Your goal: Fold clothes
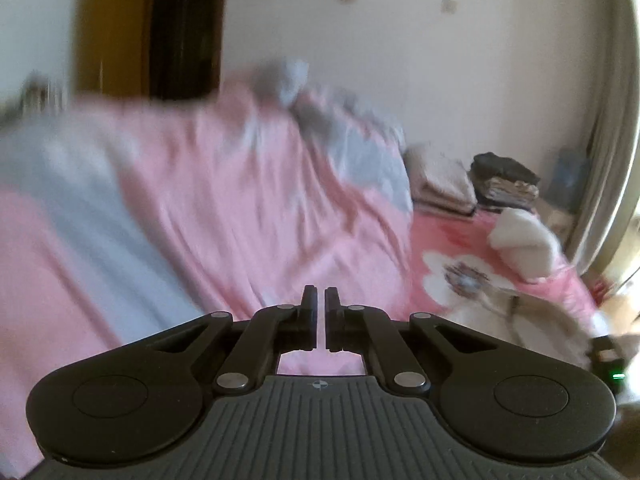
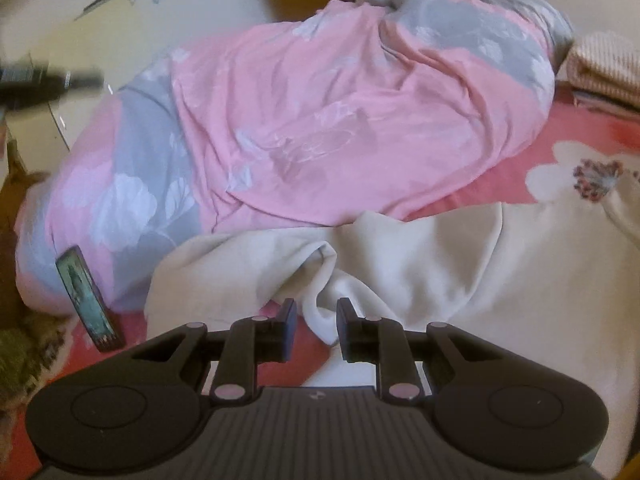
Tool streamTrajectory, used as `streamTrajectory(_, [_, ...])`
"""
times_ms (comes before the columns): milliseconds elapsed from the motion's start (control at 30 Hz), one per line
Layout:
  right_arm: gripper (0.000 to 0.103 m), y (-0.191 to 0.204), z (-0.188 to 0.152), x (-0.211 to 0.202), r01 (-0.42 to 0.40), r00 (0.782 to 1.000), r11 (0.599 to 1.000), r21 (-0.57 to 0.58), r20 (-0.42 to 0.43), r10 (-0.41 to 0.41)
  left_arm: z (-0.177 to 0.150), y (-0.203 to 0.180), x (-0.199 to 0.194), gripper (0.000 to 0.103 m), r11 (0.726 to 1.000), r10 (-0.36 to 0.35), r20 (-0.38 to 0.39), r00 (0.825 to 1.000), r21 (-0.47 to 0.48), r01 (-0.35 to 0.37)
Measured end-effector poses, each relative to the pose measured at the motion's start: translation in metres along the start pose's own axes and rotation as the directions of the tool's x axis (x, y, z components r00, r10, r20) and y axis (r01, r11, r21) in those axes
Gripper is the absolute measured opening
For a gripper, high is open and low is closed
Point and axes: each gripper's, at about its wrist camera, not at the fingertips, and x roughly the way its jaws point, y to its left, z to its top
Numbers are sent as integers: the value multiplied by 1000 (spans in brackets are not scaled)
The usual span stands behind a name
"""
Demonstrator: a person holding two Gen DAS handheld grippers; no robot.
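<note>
Pink bedding with a big white flower print (image 2: pixel 576 176) covers the bed you are working over, and a pale wall rises behind it.

Your left gripper (image 1: pixel 320 300) has its fingers pressed together, with only a sliver of light between the pads and nothing caught in them. It hangs above the pink and grey quilt (image 1: pixel 224 184), which fills the left wrist view in a blur. Past the quilt, toward the wall, you have a stack of folded beige cloth (image 1: pixel 440 180) and, just beside it, a pile of dark folded clothes (image 1: pixel 504 180). Nearer to you on the flowered sheet lies a fluffy white item (image 1: pixel 524 244).

Your right gripper (image 2: pixel 316 312) has its fingers parted a little, and a bunched fold of the cream garment (image 2: pixel 420 264) sits between them; whether the pads press on the fold, you cannot tell from this view. The garment spreads flat to the right across the sheet, its far edge touching the quilt (image 2: pixel 320 120). To the left, a phone (image 2: pixel 90 300) leans against the quilt's near edge. A striped folded cloth (image 2: pixel 604 68) rests at the far right corner.
</note>
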Motion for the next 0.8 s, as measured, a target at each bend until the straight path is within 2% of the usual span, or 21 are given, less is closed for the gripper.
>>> streamTrajectory(67, [23,-1,-1,0,-16,1000,1000,10,-11,16,-32,1,10,6,992,-61,-59,996,-113,54])
streamTrajectory(133, [24,-1,-1,3,-39,998,999,16,-39,40,-68,-2,21,17,973,-126,-112,986,-208,100])
streamTrajectory(167, [27,0,-2,4,-56,997,998,18,-53,57,-85,-5,26,26,964,-149,-132,980,-238,115])
streamTrajectory(200, [34,2,-3,5,-78,994,997,17,-73,79,-104,-7,31,32,952,-172,-155,973,-280,124])
streamTrajectory(267, [42,7,-4,9,-106,988,994,14,-115,107,-142,-10,42,33,918,-227,-200,953,-372,141])
streamTrajectory(333, [45,11,-5,15,-142,978,989,29,-153,145,-167,-9,49,36,881,-270,-218,938,-448,149])
streamTrajectory(367, [46,12,-6,19,-160,970,986,57,-174,167,-175,-9,51,42,868,-278,-220,935,-475,147])
streamTrajectory(400, [47,11,-6,25,-175,961,979,101,-197,192,-182,-9,53,53,855,-281,-220,934,-500,139])
streamTrajectory(467, [49,7,-7,38,-191,945,963,188,-229,232,-191,-8,56,67,840,-275,-209,938,-526,129])
streamTrajectory(533, [52,3,-8,53,-193,930,942,275,-254,265,-196,-6,59,70,836,-252,-188,949,-536,116])
streamTrajectory(633, [56,-4,-8,73,-176,916,904,390,-271,295,-198,-3,62,85,836,-203,-145,968,-540,94])
streamTrajectory(700, [57,-11,-10,80,-179,910,872,455,-260,322,-199,-2,60,95,855,-127,-146,981,-517,34])
streamTrajectory(800, [58,-21,-16,86,-168,901,826,538,-256,350,-207,3,54,97,862,-83,-149,985,-506,-4])
